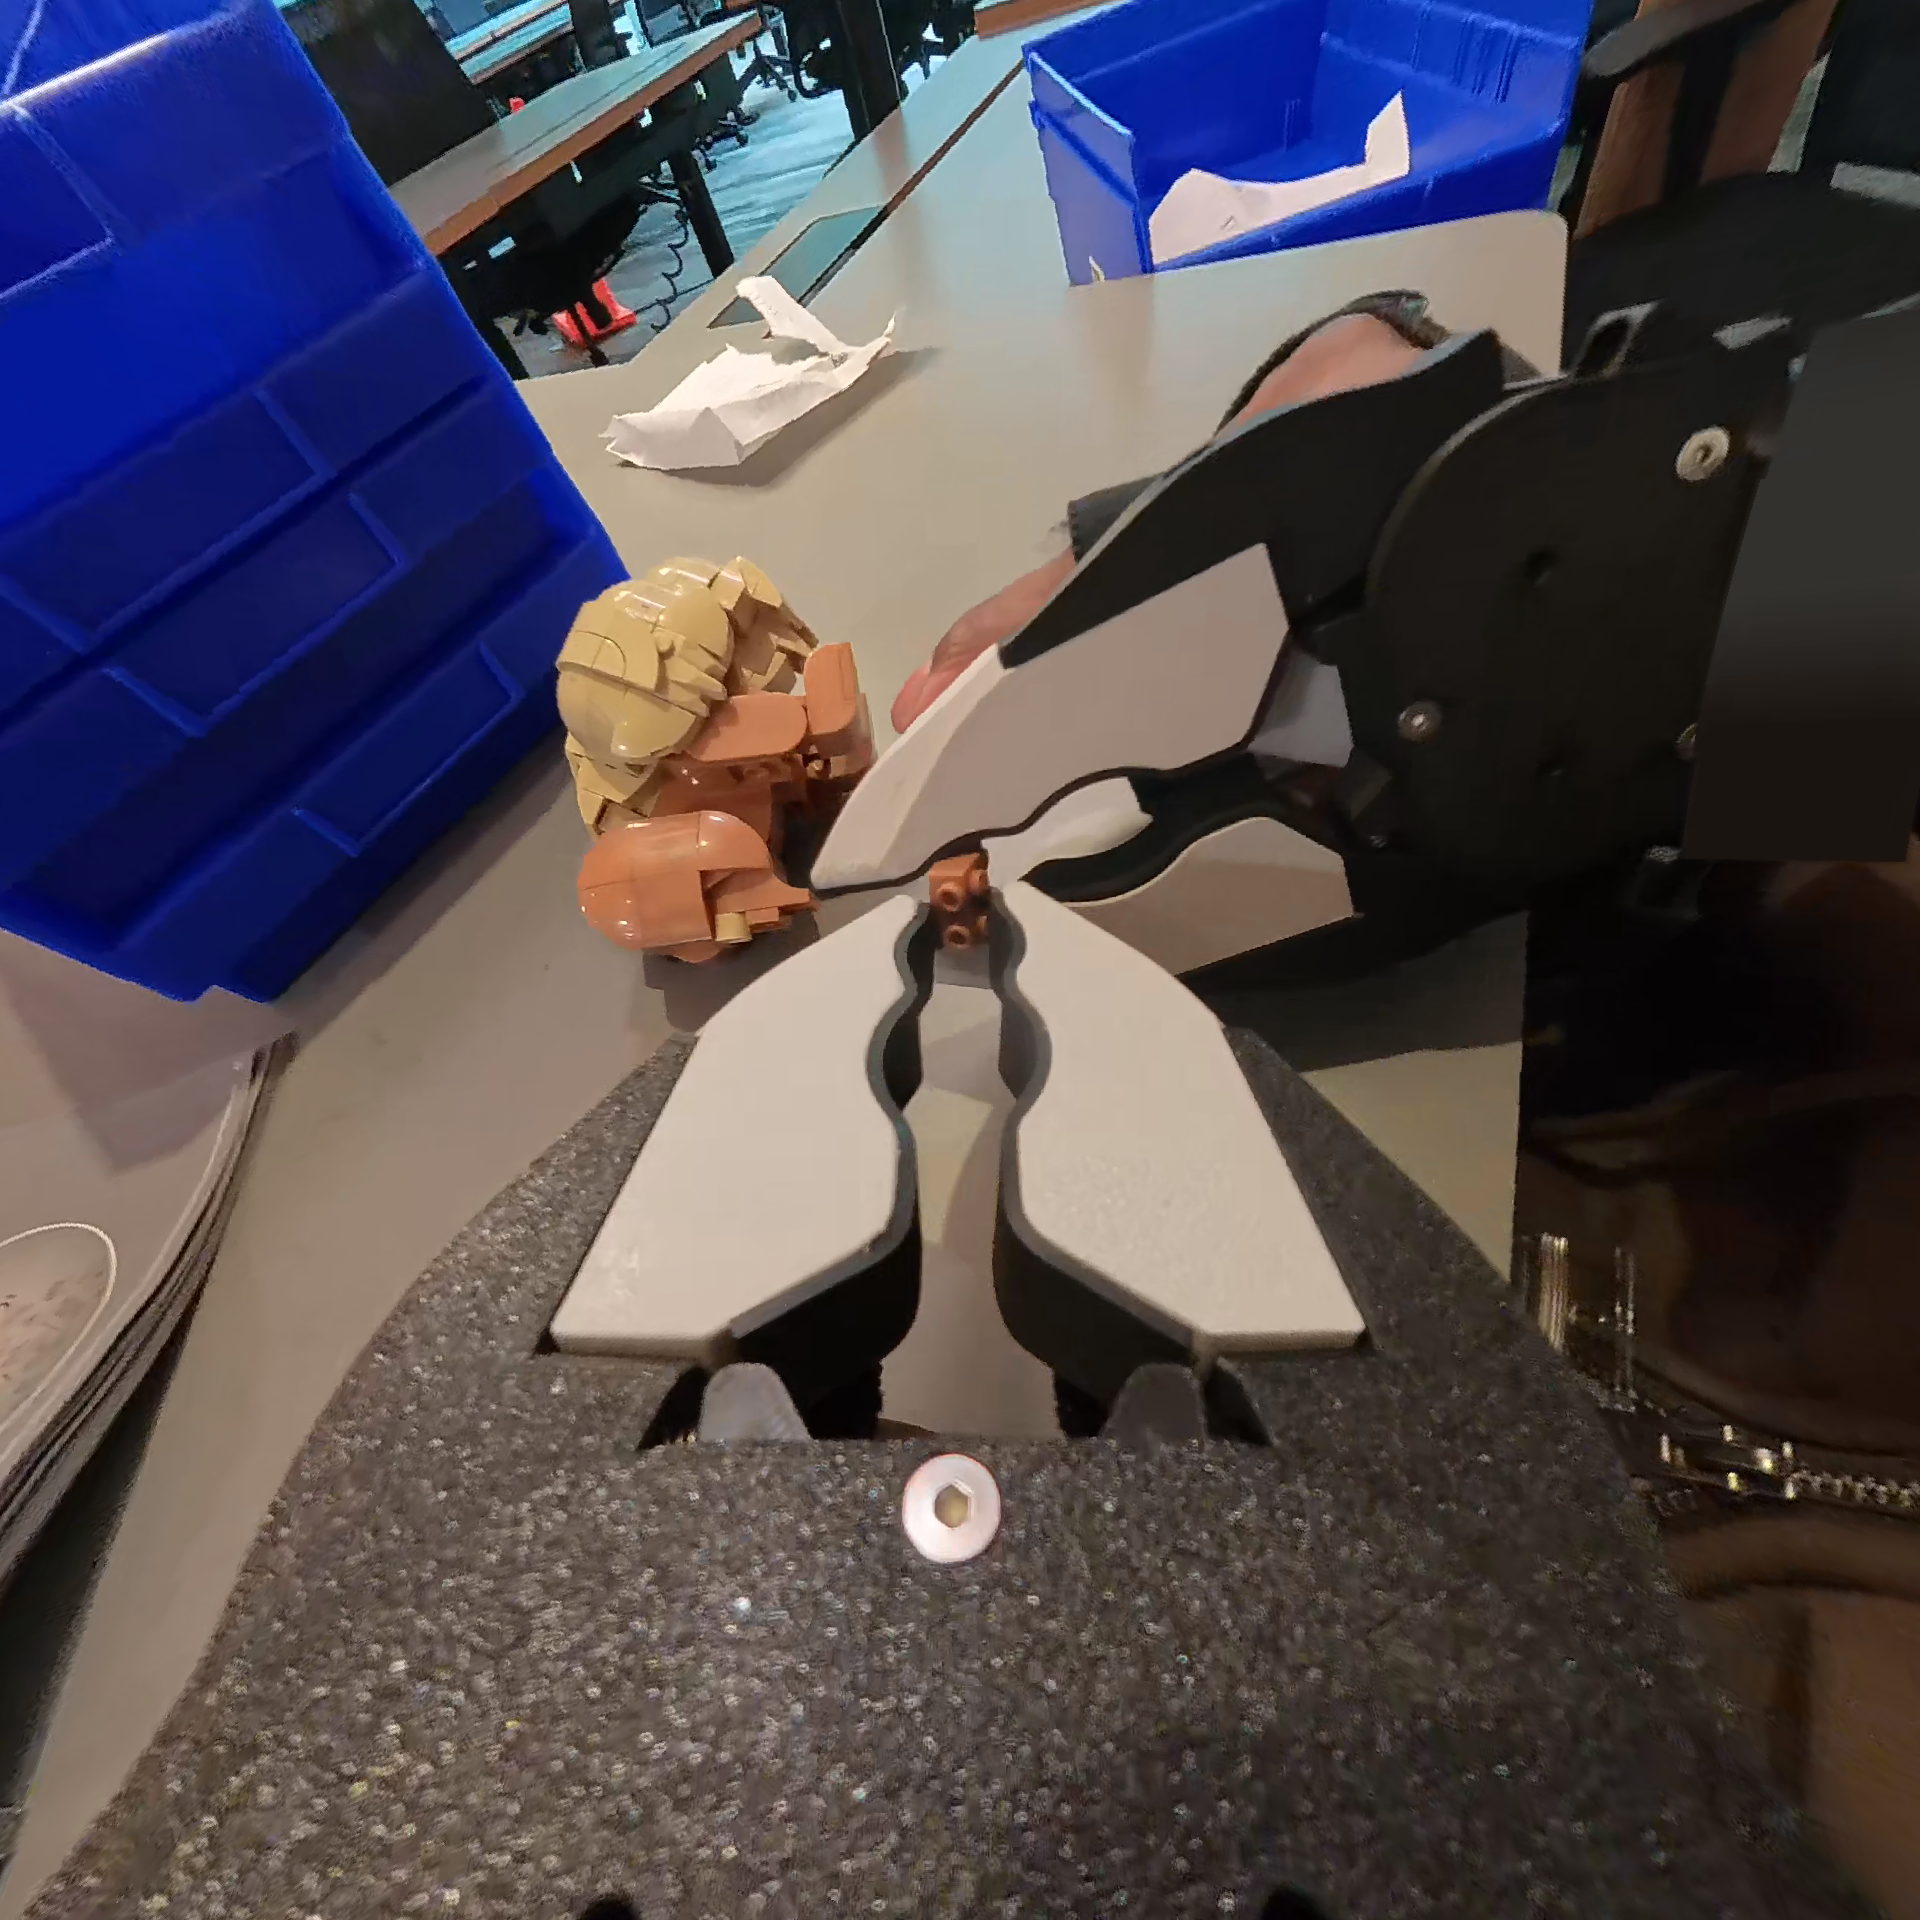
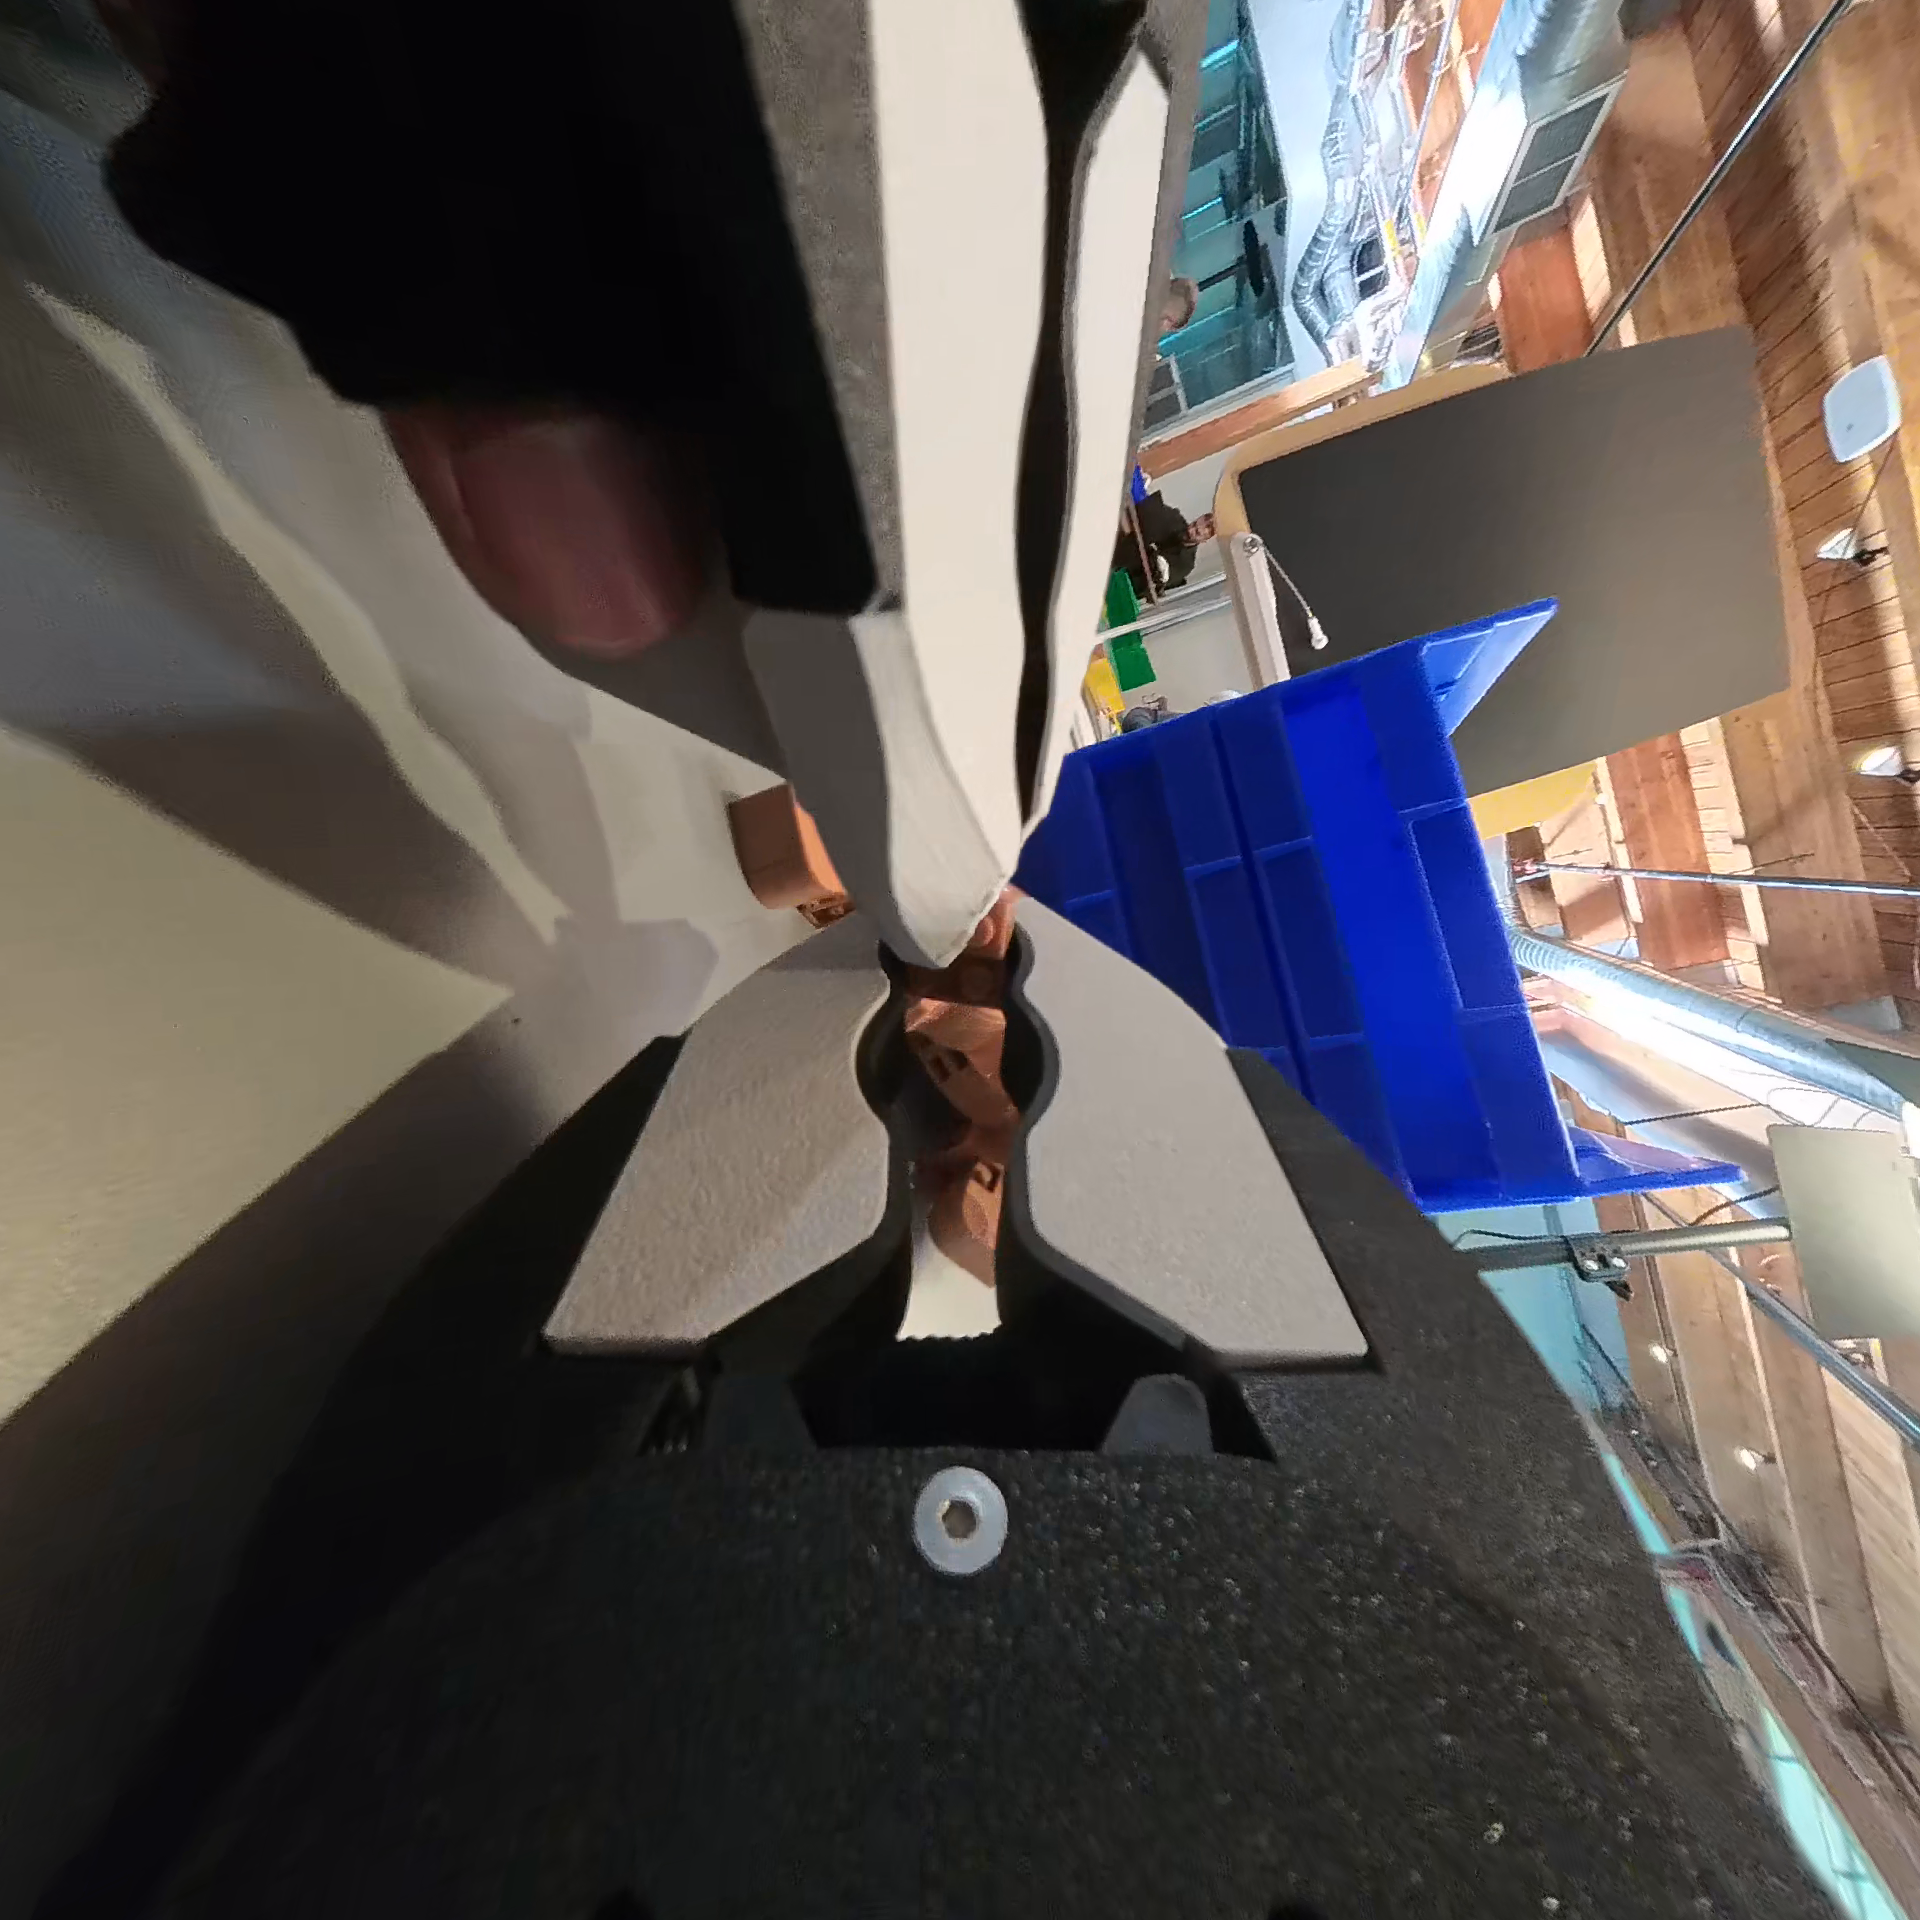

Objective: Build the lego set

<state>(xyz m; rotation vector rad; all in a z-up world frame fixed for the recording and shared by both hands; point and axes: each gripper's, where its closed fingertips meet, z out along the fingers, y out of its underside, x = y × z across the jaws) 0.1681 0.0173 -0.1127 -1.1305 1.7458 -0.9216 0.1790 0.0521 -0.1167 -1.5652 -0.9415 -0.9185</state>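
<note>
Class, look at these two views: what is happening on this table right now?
A person holds two grippers. The left gripper pinches a small reddish-brown studded Lego piece, and the right gripper meets it at the tips, also gripping brown pieces. A half-built tan and brown Lego figure sits on the grey table beside a blue plastic bin.

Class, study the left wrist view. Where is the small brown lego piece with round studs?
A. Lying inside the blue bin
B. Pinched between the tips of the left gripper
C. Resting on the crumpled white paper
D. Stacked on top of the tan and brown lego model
B: the small brown lego piece sits clamped between the tips of the left gripper, with the right gripper meeting it from the side.
</note>
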